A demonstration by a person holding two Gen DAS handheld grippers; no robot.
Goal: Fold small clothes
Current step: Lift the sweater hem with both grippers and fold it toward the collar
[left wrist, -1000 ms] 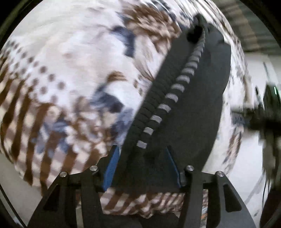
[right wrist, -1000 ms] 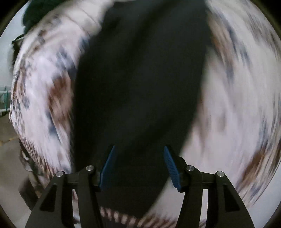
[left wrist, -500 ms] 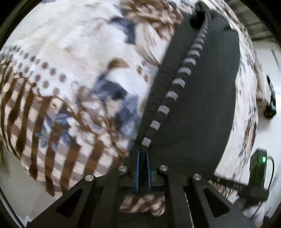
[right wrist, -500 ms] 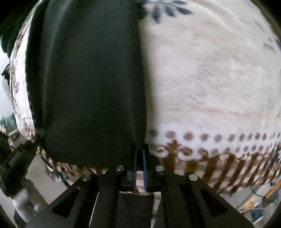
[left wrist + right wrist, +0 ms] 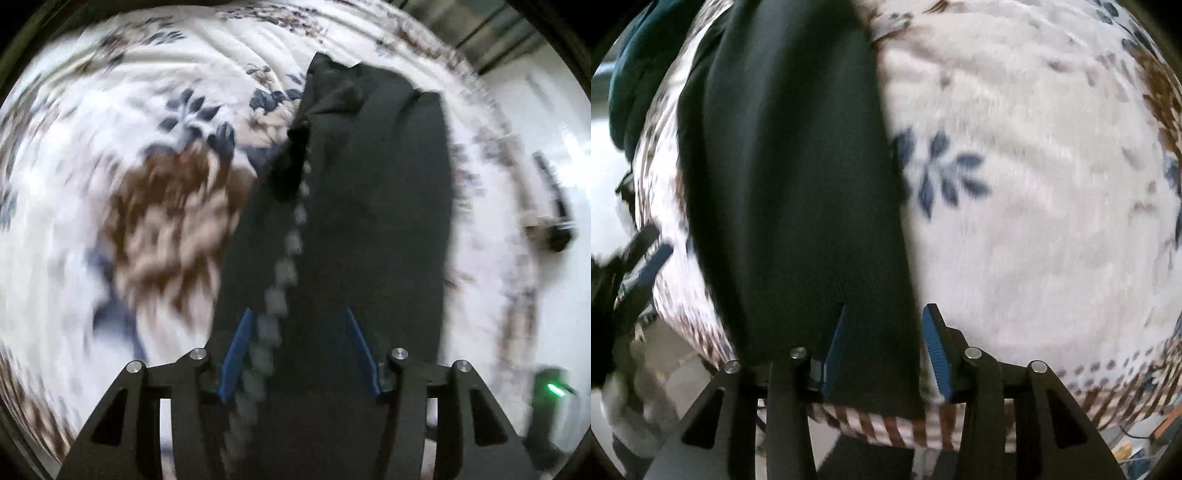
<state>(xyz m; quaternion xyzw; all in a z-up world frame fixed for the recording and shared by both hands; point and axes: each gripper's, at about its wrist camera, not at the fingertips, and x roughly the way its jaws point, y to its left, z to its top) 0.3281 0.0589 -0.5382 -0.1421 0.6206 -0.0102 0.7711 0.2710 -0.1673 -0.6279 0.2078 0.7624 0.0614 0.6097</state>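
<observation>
since half a second ago both pairs of fingers have spread, releasing the black garment (image 5: pixel 362 221), which lies flat on the patterned blanket (image 5: pixel 110 110); left gripper (image 5: pixel 301 350) and right gripper (image 5: pixel 884 347) straddle it at 6 o'clock, pads clear.

Black angular frames, silver screws, blue ribbed fingers (image 5: pixel 236 354) (image 5: pixel 936 354) on both.

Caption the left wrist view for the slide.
Left tool open over a folded black garment with a grey-dashed trim, lying on a floral fleece blanket; jaws just reopened.
</observation>
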